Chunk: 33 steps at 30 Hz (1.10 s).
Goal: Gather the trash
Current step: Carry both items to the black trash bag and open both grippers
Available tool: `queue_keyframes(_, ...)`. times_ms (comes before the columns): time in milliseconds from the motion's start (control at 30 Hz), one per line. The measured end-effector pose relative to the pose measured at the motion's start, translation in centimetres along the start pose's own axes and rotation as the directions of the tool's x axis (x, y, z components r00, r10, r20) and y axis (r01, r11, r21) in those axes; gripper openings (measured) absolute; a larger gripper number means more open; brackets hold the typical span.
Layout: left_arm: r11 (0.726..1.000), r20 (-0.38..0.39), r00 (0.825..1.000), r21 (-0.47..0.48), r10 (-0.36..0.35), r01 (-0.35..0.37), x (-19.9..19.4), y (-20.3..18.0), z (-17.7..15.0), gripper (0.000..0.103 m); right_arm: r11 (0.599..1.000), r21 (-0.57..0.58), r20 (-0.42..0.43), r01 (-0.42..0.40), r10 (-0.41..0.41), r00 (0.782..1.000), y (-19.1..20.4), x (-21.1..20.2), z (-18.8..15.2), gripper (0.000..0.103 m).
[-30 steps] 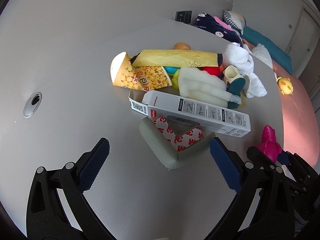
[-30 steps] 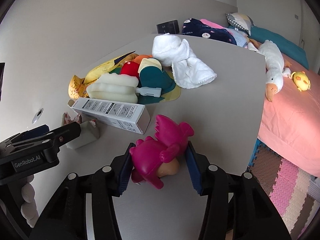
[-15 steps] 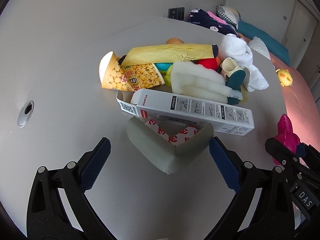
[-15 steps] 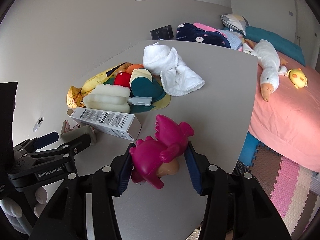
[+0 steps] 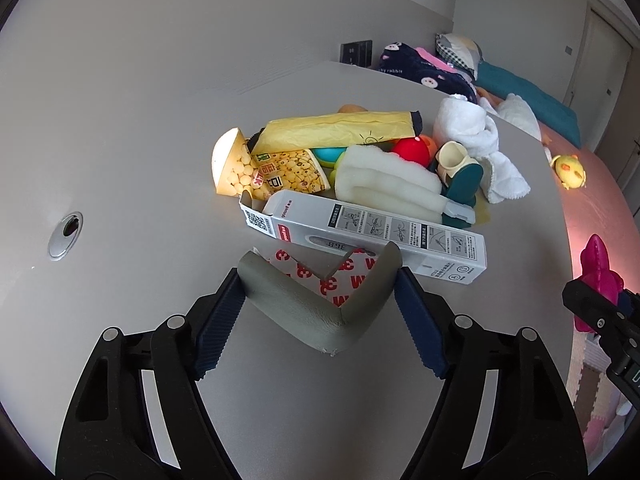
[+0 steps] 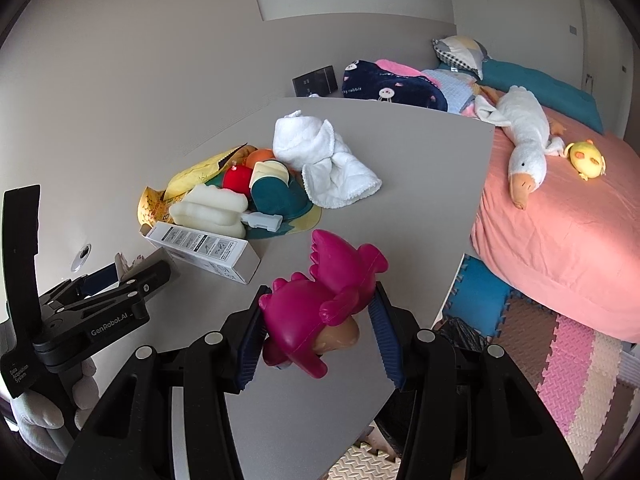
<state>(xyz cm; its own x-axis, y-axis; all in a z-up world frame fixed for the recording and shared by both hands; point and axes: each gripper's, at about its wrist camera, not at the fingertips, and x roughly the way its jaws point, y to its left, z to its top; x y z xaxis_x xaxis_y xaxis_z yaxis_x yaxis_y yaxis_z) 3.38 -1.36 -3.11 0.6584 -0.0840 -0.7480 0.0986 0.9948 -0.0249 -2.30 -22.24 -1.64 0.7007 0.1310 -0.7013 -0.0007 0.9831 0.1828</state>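
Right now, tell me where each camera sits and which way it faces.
Left wrist: on the left gripper, looking along its fingers across the table at the grey corner guard between the pads; the right gripper's edge shows.
Right wrist: on the right gripper, facing the bed, clamped on the pink toy; the left gripper shows.
Shared: the white box, the white towel.

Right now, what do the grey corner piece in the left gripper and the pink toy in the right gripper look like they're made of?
The grey corner guard looks like soft foam: matte, thick-walled, with a small nick at its bend and printed adhesive backing inside. The pink toy looks like moulded plastic or rubbery vinyl: smooth, glossy highlights, rounded seams. Which of the two, the views cannot settle.
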Motion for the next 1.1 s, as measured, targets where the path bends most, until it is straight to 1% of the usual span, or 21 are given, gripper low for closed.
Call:
queue_keyframes(100, 1.000, 0.011, 1.000, -0.010, -0.002, 0.002, -0.8, -0.4, 0.2, 0.074, 1.000, 0.001, 0.006, 0.001, -0.001, 1.000, -0.6, -0.7, 0.0, 0.051)
queue_keyframes(333, 1.000, 0.023, 1.000, 0.025, -0.012, 0.012, -2.4, -3.0, -0.1, 0.074, 1.000, 0.024, 0.033, 0.006, -0.006, 0.999, -2.8, -2.8, 0.0, 0.051)
queue_keyframes(533, 0.998, 0.032, 0.999, 0.053, -0.035, 0.033, -3.2, -5.5, 0.1, 0.074, 0.998, 0.053, 0.049, 0.030, -0.032, 0.998, -5.3, -4.4, 0.1, 0.051)
queue_keyframes(833, 0.990, 0.028, 0.996, 0.116, -0.083, 0.079, -3.6, -10.5, 0.4, 0.074, 0.992, 0.103, 0.069, 0.073, -0.081, 0.994, -9.0, -6.4, -0.1, 0.051)
queue_keyframes(1100, 0.976, 0.010, 0.991, 0.174, -0.135, 0.131, -3.4, -15.1, 0.0, 0.074, 0.982, 0.146, 0.064, 0.121, -0.131, 0.989, -12.3, -7.3, -0.6, 0.051)
